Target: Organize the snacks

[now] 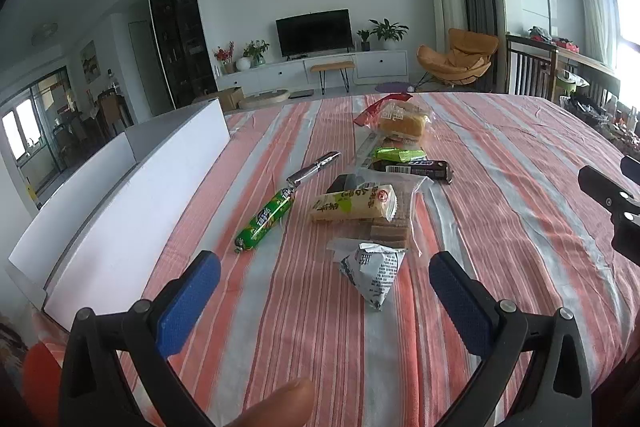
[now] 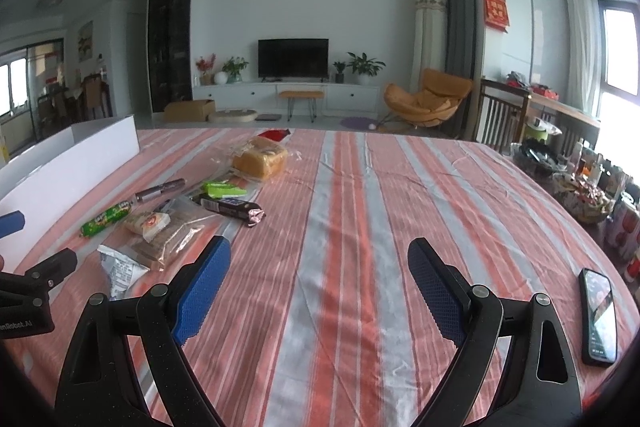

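Standing in a living room, striped bench (image 1: 500, 155) filling both views. Lying along its left edge, white box (image 1: 132, 195), seemingly empty. Waiting loose beside it, unsorted: bread bag (image 1: 402, 125), wafer pack (image 1: 354, 205), green sausage (image 1: 264, 221), dark bar (image 1: 416, 169), crumpled packet (image 1: 370, 273). Hovering with jaws spread wide, holding nothing: left gripper (image 1: 324, 293), right gripper (image 2: 320, 287). Showing no readable labels.

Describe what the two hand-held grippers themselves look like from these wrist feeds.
Both look alike: the left hand-held gripper and the right hand-held gripper have black triangular frames with cut-outs, silver pivot bolts, and blue textured finger pads. White lettering marks the left one's black body, seen in the right wrist view. No cables or sleeves show.
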`<state>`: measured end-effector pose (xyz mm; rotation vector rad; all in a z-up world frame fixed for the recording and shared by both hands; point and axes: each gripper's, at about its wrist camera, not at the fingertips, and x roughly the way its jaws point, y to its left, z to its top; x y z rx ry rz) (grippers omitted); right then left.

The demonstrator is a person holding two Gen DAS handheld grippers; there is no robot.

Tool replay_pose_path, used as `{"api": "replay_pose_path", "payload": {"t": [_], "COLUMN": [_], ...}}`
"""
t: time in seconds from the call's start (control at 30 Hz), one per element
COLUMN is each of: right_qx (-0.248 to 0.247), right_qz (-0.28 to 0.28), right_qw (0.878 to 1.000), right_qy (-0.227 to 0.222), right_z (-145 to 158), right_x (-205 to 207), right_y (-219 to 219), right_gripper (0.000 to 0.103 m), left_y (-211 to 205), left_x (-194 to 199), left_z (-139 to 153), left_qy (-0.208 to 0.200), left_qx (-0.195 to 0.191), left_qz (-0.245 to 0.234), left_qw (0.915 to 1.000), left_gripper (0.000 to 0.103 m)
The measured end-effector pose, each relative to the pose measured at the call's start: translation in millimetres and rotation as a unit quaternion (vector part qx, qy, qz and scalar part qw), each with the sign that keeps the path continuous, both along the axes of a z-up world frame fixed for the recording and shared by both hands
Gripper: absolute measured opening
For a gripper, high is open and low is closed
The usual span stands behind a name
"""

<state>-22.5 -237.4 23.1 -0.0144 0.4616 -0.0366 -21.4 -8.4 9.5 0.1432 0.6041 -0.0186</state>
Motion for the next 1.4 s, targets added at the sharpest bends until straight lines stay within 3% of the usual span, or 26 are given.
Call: {"api": "replay_pose_path", "payload": {"t": [1.4], "right_qx": [0.000], "right_qz": [0.005], "right_qw": [1.000], "right_qy": [0.006], "right_z": [-3.1], "right_x": [2.5], "right_y": [3.4], "right_gripper": [0.092], "left_y": [3.9], "left_x": [9.2], "left_z": [-6.9], "left_qy": [0.025], "left_qx": [-0.014], "left_qz": [-0.001], "left_qw": [0.9996], "left_gripper": [0.103]}}
